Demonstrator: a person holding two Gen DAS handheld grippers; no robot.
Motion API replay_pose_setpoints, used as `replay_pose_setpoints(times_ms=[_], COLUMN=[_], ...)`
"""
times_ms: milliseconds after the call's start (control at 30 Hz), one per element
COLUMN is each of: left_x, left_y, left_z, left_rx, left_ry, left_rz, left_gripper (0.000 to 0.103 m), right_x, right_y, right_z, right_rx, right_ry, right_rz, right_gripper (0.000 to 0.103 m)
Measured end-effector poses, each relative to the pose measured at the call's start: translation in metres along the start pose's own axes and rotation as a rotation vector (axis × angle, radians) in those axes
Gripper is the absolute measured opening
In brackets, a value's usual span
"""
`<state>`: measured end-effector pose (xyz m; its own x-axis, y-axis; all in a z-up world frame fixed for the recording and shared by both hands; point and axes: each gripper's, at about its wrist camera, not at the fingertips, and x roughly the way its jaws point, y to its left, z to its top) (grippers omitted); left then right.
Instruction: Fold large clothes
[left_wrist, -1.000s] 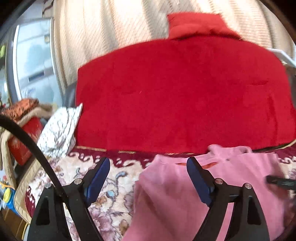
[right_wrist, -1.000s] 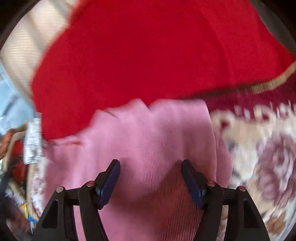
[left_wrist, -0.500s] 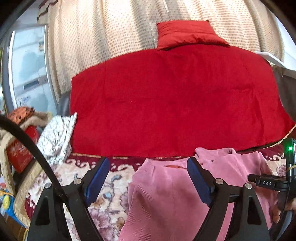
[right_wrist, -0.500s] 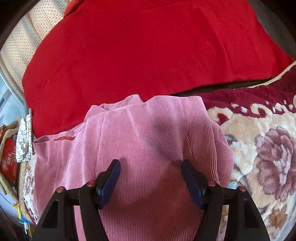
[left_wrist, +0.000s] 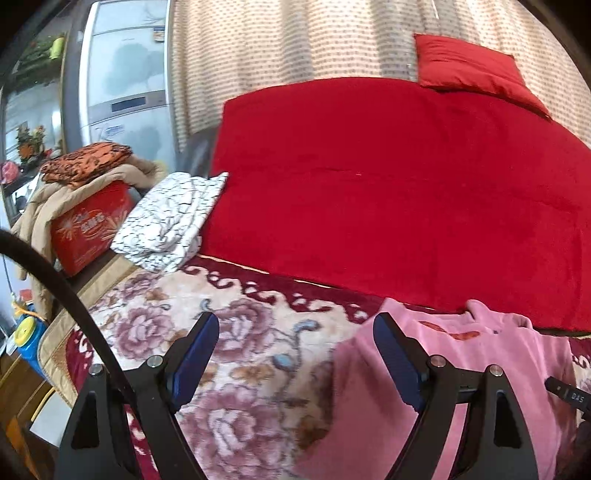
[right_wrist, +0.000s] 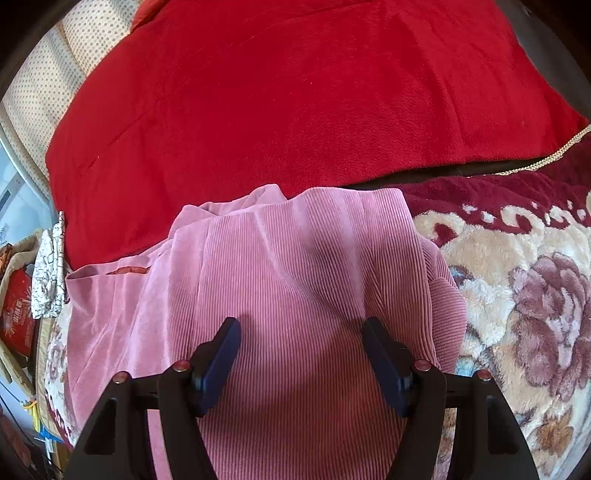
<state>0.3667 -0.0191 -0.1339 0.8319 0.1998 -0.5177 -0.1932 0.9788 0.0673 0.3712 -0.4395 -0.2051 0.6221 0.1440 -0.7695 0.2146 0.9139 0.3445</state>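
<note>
The pink garment (right_wrist: 295, 295) lies bunched on the flowered blanket (left_wrist: 229, 350), near the red cover (left_wrist: 388, 184). Both left gripper (left_wrist: 291, 354) and right gripper (right_wrist: 299, 362) hang with jaws spread, pinching nothing. A grab into these loose layers could catch only the top one, skewing the fold. Curtains hang at the far side.

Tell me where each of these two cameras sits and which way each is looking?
Left wrist: sits on the left gripper, looking across the floral blanket toward the red blanket; its own open fingers show.
Right wrist: sits on the right gripper, looking down onto the pink garment; its open fingers show, holding nothing.
Shared: pink garment, both blankets, the white patterned cloth.
</note>
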Motion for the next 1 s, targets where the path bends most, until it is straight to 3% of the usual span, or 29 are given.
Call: replay_pose_setpoints(times_ms=[500,733,1000], left_x=[-0.005,-0.018,-0.022], left_y=[0.049,0.084,0.104], left_z=[0.007,0.014,0.016], left_rx=[-0.082,-0.161,-0.203], left_ry=[-0.057,-0.103,-0.12], left_rz=[0.115,0.225,0.245], left_gripper=[0.086,0.086,0.086], right_x=[0.002,0.002,0.004], right_y=[0.001,0.001,0.0], right_z=[0.0,0.0,0.0], right_rx=[-0.01,-0.009,-0.016], right_ry=[0.0,-0.001,-0.004], right_rz=[-0.003,-0.004,-0.009], right_gripper=[0.072,0.072,0.072])
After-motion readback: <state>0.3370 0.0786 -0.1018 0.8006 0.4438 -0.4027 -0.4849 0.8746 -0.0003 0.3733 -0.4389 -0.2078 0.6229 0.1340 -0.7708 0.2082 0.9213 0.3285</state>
